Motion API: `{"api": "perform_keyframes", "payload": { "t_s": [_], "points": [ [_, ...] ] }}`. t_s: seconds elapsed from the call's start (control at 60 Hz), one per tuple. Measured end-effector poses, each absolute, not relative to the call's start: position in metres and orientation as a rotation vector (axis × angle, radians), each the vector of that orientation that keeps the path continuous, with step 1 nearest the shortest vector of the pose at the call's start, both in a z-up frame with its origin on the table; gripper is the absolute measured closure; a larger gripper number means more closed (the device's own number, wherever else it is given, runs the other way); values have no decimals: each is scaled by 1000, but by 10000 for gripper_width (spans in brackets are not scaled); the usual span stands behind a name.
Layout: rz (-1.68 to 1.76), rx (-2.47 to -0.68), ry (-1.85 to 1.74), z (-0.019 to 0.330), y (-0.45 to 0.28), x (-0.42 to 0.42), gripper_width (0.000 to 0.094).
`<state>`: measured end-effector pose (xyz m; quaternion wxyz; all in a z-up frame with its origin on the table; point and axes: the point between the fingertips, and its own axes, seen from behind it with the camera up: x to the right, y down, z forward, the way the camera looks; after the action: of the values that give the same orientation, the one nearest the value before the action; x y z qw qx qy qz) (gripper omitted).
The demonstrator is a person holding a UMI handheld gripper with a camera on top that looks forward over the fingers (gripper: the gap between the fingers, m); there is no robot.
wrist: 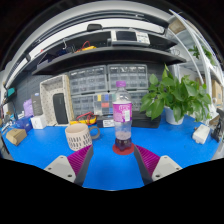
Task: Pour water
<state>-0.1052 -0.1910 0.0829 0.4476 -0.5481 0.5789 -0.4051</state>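
Approach step: jaws wide, clear plastic water bottle (pixel 122 120) on blue bench (pixel 45 150) just ahead; next, advance and grip.

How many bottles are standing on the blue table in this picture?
1. The bottle stands upright on the blue table, just ahead of the open claw, right of the woven cup. Others may be hidden in the clutter behind.
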Motion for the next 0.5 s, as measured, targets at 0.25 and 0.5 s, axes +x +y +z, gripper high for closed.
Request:
{"api": "perform_keyframes", "payload": {
  "t_s": [0.25, 0.5],
  "points": [
    [-1042, -1371, 1411, 102, -179, -117, 100],
    [-1067, -1380, 1393, 118, -172, -126, 103]
  ]
}}
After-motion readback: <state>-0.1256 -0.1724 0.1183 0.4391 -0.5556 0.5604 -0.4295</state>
